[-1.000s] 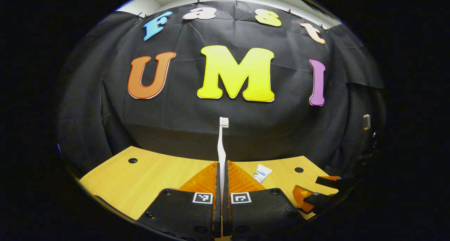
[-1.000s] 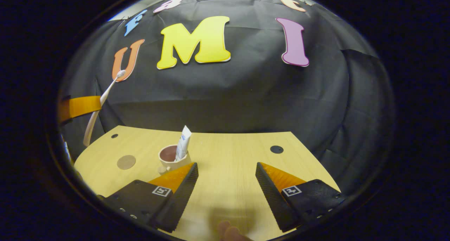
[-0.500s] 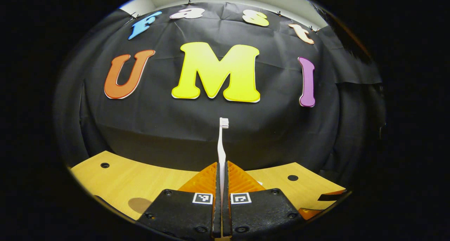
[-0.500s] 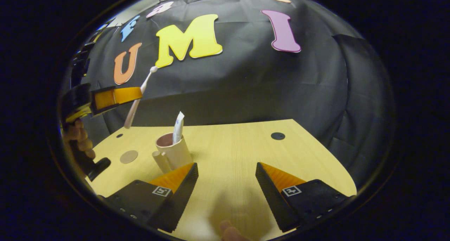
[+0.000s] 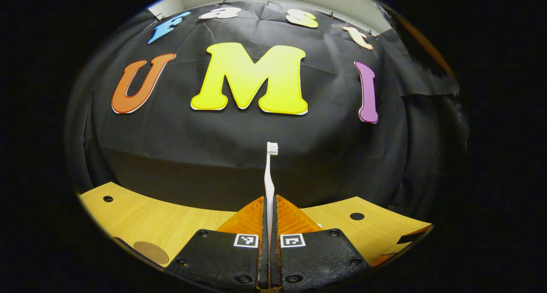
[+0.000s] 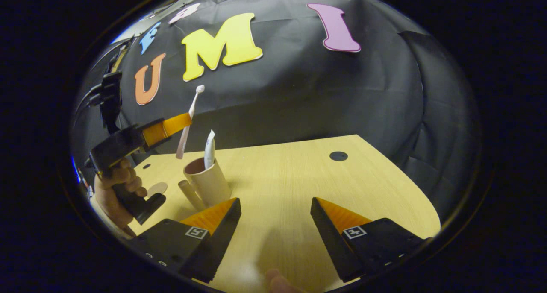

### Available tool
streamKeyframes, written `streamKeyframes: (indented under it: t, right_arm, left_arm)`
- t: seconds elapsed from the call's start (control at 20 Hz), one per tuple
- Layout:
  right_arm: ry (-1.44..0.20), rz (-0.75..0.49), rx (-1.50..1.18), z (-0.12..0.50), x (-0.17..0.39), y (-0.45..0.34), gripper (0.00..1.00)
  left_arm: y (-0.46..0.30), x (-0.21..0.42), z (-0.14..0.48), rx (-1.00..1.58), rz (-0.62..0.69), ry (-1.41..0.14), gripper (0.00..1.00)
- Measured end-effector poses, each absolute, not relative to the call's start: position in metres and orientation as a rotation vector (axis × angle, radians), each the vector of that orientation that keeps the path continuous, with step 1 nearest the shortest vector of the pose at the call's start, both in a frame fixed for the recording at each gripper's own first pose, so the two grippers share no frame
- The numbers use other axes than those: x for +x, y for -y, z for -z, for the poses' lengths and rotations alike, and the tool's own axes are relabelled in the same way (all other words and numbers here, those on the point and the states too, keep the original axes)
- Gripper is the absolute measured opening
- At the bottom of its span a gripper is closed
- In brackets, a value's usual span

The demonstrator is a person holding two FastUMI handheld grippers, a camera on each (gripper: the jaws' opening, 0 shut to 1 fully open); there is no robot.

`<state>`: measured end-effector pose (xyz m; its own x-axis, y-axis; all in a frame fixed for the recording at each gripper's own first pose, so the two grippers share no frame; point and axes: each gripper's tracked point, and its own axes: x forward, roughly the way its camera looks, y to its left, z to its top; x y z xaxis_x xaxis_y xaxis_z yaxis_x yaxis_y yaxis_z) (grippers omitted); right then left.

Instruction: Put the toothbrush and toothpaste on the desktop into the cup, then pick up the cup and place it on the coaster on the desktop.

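Note:
My left gripper [image 5: 269, 201] is shut on a white toothbrush [image 5: 269, 173], which stands upright with its bristle head on top. In the right gripper view the same left gripper [image 6: 181, 121] holds the toothbrush [image 6: 189, 113] in the air, its lower end just above and left of a beige cup [image 6: 208, 184]. A white toothpaste tube [image 6: 209, 144] stands in the cup. A round brown coaster [image 6: 157, 188] lies on the desktop left of the cup; the coaster [image 5: 150, 252] also lies at the lower left in the left gripper view. My right gripper [image 6: 275, 205] is open over bare desktop, right of the cup.
The light wooden desktop [image 6: 290, 173] has dark round holes [image 6: 338, 156] near its far edge. A hand [image 6: 114, 190] holds the left gripper's handle at the left of the right gripper view. The black cloth wall stands behind the desk.
The left gripper has carried the toothbrush rightward, from the far left to just above the cup's left side. The right gripper stays open and has shifted slightly; the toothpaste stays in the cup.

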<state>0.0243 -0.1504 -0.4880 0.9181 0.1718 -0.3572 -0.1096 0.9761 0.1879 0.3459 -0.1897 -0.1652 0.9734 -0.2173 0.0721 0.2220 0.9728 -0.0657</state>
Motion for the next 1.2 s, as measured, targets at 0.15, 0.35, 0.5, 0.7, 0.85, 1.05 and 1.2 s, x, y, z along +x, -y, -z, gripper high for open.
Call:
streamKeyframes:
  t: [0.15, 0.35, 0.5, 0.7, 0.85, 1.05, 1.2]
  right_arm:
    - [-0.392, -0.156, 0.193, 0.491, 0.023, 0.151, 0.97]
    - [-0.406, -0.152, 0.200, 0.499, 0.025, 0.150, 0.97]
    - [-0.416, -0.151, 0.202, 0.503, 0.025, 0.150, 0.97]
    - [-0.426, -0.151, 0.214, 0.507, 0.025, 0.148, 0.98]
    - [-0.425, -0.151, 0.208, 0.508, 0.027, 0.150, 0.98]
    - [-0.430, -0.151, 0.212, 0.510, 0.028, 0.151, 0.97]
    - [-0.427, -0.147, 0.210, 0.510, 0.028, 0.153, 0.97]
  left_arm:
    - [0.190, 0.352, 0.175, -0.097, 0.239, 0.060, 0.05]
    - [0.191, 0.353, 0.186, -0.086, 0.242, 0.049, 0.05]
    - [0.193, 0.351, 0.189, -0.074, 0.250, 0.051, 0.05]
    - [0.190, 0.354, 0.196, -0.080, 0.243, 0.048, 0.05]
    - [0.187, 0.356, 0.199, -0.080, 0.230, 0.046, 0.05]
    - [0.193, 0.354, 0.203, -0.087, 0.243, 0.036, 0.08]
    - [0.196, 0.352, 0.204, -0.081, 0.256, 0.033, 0.10]
